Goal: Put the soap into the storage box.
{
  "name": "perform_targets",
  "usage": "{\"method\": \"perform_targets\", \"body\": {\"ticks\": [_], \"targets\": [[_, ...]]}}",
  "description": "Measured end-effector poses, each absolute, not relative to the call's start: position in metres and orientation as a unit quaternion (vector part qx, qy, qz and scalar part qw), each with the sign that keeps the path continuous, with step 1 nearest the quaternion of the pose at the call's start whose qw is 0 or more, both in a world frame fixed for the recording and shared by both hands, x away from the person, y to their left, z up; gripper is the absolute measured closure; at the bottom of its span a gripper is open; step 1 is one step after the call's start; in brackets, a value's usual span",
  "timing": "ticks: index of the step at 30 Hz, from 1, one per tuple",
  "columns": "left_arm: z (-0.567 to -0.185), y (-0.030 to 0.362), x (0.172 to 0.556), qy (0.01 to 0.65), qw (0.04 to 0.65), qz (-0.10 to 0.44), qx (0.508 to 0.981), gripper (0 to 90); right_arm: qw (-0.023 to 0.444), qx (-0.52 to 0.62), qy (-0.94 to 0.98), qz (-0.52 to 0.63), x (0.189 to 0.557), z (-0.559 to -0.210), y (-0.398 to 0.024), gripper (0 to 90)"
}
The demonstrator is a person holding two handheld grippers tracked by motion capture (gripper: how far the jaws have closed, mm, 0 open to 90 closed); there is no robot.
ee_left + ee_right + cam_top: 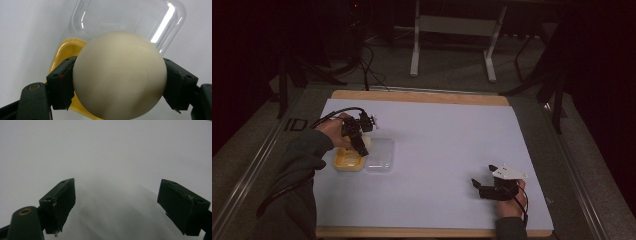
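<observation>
Plainly, left hand-held gripper (120, 85) clamping cream ball (120, 75), right hand-held gripper (116, 202) released, no legible writing.

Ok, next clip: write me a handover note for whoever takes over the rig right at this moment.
Left gripper: jaws shut on a cream ball, held above the yellow tray.
Right gripper: jaws open, nothing between them, low over the white mat near the front right.
Clear lid lies beside the tray, on its right.
Done: ball picked up.
Left, probably: set the ball in the tray, release, then perhaps fit the lid.
</observation>
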State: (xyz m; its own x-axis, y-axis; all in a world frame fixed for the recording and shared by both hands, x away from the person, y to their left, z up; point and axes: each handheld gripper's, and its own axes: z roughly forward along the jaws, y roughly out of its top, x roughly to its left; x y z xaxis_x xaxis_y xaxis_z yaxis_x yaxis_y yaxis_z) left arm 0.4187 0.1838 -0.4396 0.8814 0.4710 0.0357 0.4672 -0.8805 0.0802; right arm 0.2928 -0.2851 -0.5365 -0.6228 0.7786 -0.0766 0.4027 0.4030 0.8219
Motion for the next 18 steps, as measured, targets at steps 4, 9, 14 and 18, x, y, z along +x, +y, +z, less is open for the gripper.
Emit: {"method": "perform_targets", "body": {"ticks": [4, 9, 14, 18], "targets": [[-0.442, 0.187, 0.419, 0.246, 0.035, 0.026, 0.968, 23.0, 0.233, 0.367, 0.805, 0.405, 0.293, -0.537, -0.285, 14.8], [-0.448, 0.192, 0.419, 0.259, 0.034, 0.023, 0.965, 23.0, 0.233, 0.367, 0.805, 0.405, 0.293, -0.536, -0.285, 14.8], [-0.454, 0.198, 0.419, 0.266, 0.033, 0.021, 0.963, 23.0, 0.233, 0.367, 0.804, 0.405, 0.293, -0.537, -0.285, 14.8], [-0.457, 0.202, 0.419, 0.271, 0.030, 0.021, 0.962, 23.0, 0.233, 0.366, 0.805, 0.405, 0.293, -0.537, -0.285, 14.8]]}}
